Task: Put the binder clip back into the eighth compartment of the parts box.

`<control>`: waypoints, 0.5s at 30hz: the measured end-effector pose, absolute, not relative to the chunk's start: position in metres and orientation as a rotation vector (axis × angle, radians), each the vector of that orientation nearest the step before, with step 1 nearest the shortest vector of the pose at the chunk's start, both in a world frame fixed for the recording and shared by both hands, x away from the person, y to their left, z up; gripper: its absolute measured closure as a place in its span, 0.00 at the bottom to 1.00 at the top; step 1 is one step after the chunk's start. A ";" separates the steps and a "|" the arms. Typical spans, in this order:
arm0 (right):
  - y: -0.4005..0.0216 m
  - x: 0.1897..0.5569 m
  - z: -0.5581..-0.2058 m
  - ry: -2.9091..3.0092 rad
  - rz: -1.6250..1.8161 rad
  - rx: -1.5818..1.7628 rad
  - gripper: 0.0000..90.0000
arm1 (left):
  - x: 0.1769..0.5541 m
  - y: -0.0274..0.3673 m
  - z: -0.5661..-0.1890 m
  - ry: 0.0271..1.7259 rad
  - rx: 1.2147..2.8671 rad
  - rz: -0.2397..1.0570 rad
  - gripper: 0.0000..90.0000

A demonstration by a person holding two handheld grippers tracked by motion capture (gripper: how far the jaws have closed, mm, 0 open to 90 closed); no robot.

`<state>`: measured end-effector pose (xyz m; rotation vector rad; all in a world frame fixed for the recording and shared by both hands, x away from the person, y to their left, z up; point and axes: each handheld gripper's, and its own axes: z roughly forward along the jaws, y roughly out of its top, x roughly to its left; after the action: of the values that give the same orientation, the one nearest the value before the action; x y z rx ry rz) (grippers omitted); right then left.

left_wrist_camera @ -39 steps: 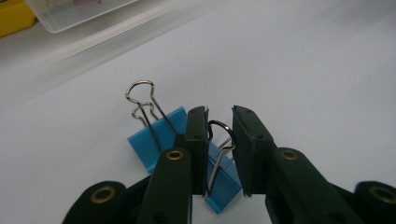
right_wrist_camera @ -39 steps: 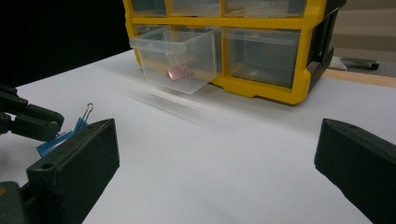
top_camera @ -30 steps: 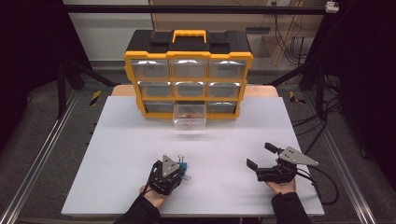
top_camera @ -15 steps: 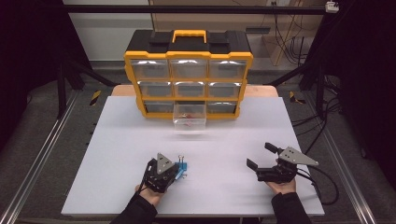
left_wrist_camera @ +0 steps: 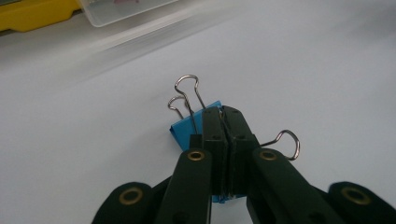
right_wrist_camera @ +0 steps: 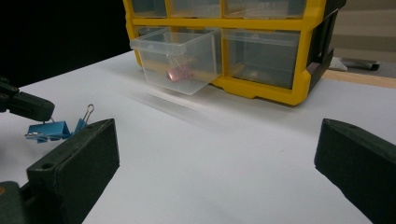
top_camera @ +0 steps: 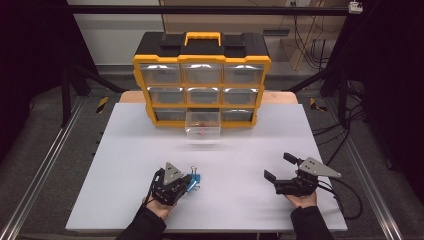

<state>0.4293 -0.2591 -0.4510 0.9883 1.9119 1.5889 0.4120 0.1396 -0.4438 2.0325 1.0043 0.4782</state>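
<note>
Near the front edge of the white table (top_camera: 125, 150), well in front of the yellow drawer organizer (top_camera: 201, 80), a blue binder clip (left_wrist_camera: 196, 125) is clamped between the jaws of the left gripper (left_wrist_camera: 223, 122); they have just been closing on it. The grasp sits on the clip's folded body, beside its wire handles (left_wrist_camera: 187, 95), one handle splayed sideways. Judged step: lift and carry to the pulled-out clear drawer (right_wrist_camera: 180, 58), bottom row, middle. A level lift is advised, so the clip is not twisted loose. Inside that drawer a pinkish clip (right_wrist_camera: 179, 72) is seen. Right of the clip, the right gripper (top_camera: 285, 167) is held released, jaws wide, empty.
</note>
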 end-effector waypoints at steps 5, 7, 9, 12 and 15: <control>-0.259 0.429 -0.451 1.913 1.587 0.991 0.01 | 0.412 0.143 -0.436 0.993 2.007 0.481 0.98; -0.259 0.430 -0.451 1.914 1.584 0.988 0.01 | 0.412 0.145 -0.433 0.991 1.994 0.483 0.98; -0.260 0.430 -0.451 1.912 1.583 0.988 0.01 | 0.412 0.146 -0.429 0.988 1.976 0.476 0.98; -0.260 0.430 -0.451 1.908 1.582 0.972 0.01 | 0.413 0.149 -0.424 0.978 1.960 0.476 0.98; -0.260 0.430 -0.451 1.907 1.581 0.984 0.01 | 0.413 0.151 -0.419 0.967 1.943 0.479 0.98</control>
<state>0.4297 -0.2596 -0.4510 0.9842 1.9069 1.5814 0.4132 0.1505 -0.4190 1.9434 0.9674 0.4786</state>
